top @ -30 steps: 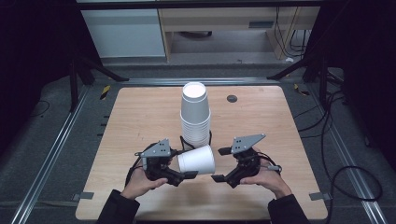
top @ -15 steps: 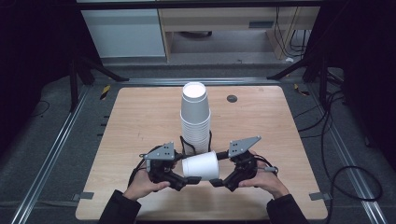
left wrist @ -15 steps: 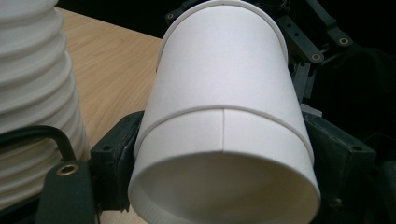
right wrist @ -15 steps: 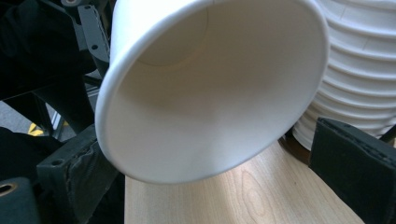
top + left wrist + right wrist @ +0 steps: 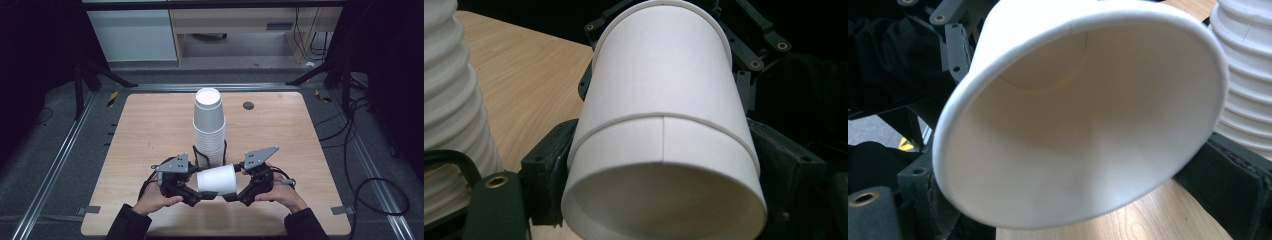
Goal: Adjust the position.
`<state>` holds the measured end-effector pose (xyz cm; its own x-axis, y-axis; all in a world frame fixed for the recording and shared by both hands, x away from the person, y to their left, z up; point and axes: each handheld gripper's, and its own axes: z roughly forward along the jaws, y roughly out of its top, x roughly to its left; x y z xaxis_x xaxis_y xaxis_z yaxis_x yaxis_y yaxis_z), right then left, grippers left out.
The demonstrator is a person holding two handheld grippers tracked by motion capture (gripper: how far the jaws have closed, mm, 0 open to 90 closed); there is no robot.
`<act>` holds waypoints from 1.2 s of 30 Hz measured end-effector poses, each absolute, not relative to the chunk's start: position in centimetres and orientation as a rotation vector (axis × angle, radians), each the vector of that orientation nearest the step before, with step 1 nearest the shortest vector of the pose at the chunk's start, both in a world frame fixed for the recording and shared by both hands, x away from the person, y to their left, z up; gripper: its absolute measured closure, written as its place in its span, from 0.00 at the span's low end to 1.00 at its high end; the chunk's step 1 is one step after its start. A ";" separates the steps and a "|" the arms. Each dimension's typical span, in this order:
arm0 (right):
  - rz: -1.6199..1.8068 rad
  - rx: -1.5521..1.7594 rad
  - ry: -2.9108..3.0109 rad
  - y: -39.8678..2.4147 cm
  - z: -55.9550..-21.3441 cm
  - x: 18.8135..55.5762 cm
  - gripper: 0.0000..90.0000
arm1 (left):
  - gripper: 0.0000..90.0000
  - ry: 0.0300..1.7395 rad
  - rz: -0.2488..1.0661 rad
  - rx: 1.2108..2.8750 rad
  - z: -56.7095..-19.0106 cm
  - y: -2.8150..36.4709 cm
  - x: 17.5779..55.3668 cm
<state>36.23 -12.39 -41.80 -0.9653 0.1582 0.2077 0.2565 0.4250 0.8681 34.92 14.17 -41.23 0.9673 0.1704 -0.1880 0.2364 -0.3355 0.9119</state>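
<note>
Lower now, the paper cup (image 5: pixel 216 180) rests sideways between claws: left claw (image 5: pixel 196 196) grasping its base, right claw (image 5: pixel 233 197) just closing on its rim; next, probably pulling nested cups apart.

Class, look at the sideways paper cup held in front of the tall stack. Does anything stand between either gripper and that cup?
No. The left gripper already holds the sideways cup near its base. The right gripper sits at the cup's open rim, its jaws having just been closing on it. The stack of cups stands just behind on the table, not between them.
</note>
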 end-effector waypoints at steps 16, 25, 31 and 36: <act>-1.573 -0.350 -2.546 -12.2 -42.3 36.3 0.10 | 0.24 0.287 -0.091 1.933 -41.5 14.0 35.0; -1.568 -0.349 -2.537 -12.3 -42.2 36.3 0.11 | 0.22 0.298 -0.106 1.931 -41.4 14.1 35.0; -1.553 -0.372 -2.559 -13.0 -41.8 36.5 0.11 | 0.18 0.314 -0.082 1.951 -40.8 14.8 34.9; -1.528 -0.403 -2.620 -13.4 -41.0 36.9 0.11 | 0.16 0.337 -0.042 1.982 -40.4 15.6 35.1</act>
